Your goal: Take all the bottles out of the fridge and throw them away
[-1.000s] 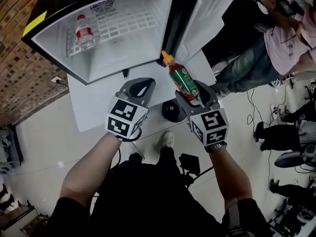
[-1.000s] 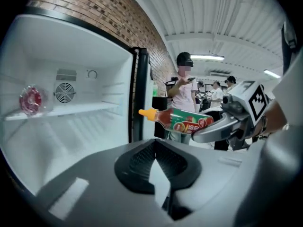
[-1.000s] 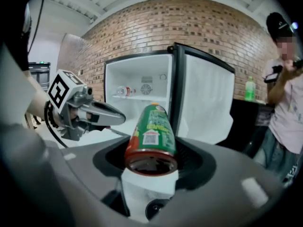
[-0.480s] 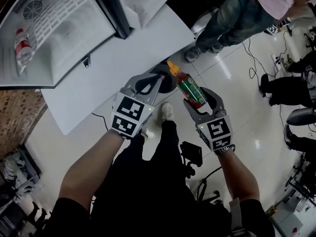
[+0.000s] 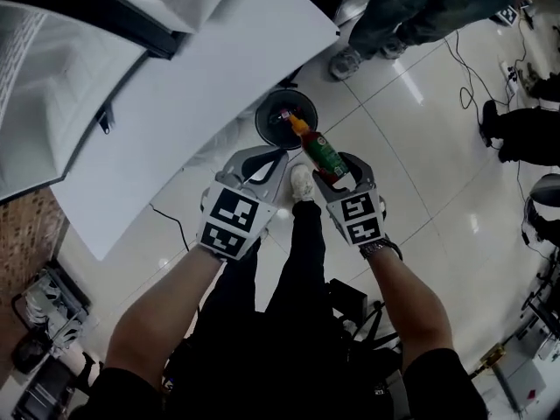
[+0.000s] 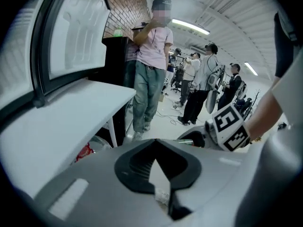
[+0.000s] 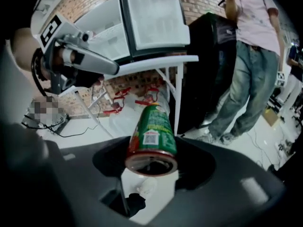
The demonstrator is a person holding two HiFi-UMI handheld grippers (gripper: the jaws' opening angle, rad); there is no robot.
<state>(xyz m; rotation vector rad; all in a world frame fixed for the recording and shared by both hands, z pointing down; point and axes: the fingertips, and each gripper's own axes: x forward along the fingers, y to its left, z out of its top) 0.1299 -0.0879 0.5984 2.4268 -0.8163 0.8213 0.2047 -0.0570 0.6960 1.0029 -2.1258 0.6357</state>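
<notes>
Sauce bottle held by the bin

The right gripper point(image 5: 338, 168) is clamped on the green bottle point(image 5: 323, 154) (orange cap forward) at frame centre, below the black bin point(image 5: 262, 128). The left gripper point(image 5: 262, 158), centre-left, has jaws together and empty.

You're in some kind of lab or workshop hall, definitely not a home kitchen. You've got a glossy white tiled floor point(image 5: 420, 164) with a loose black cable point(image 7: 71, 132) trailing over it, a bare red brick wall point(image 6: 124, 6), and a white vaulted ceiling with long strip lights point(image 6: 190, 26). A bunch of people point(image 6: 201, 86) stand around in the back, and the small black fridge point(image 7: 151, 22) just sits on a plain white worktop point(image 5: 201, 103).
</notes>
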